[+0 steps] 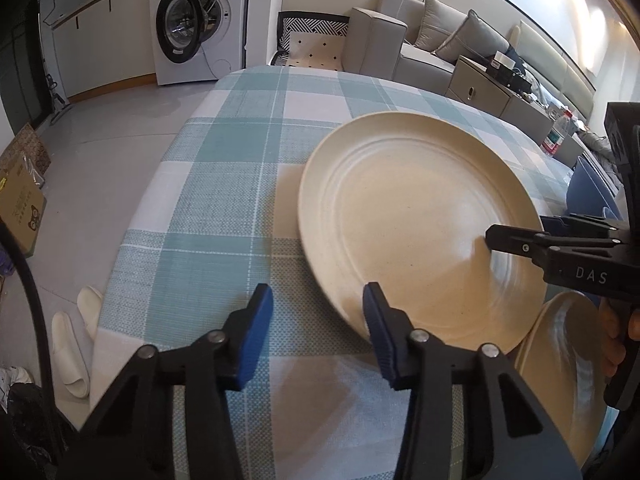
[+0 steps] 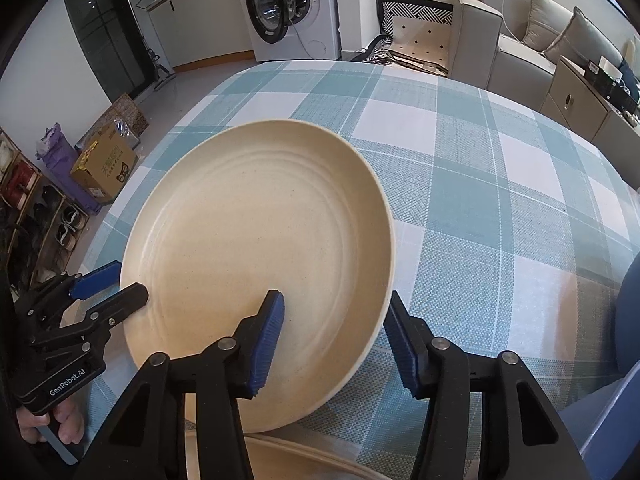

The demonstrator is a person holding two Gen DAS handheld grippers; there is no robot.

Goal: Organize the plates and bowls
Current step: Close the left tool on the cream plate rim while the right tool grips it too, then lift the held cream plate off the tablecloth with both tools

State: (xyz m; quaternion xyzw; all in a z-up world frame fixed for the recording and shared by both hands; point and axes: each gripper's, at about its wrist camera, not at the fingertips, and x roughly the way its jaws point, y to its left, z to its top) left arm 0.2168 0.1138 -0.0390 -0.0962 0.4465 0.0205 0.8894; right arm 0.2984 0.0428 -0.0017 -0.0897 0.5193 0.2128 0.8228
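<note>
Both hand-held grippers angle steeply down over the checked bench [image 2: 472, 184]. The left hand-held gripper [image 1: 318, 336] and the right hand-held gripper [image 2: 336, 340] each straddle the cream plate's [image 2: 256, 248] near rim, pads not visibly pressing. Only the left view shows a second cream plate [image 1: 560, 364] underneath; only the right shows a hand [image 2: 60, 428].

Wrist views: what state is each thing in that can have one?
cream plate: near edge lies over second plate.
left gripper: open, cream plate's rim between its fingers.
right gripper: open, rim between its fingers.
washing machine: door open.
</note>
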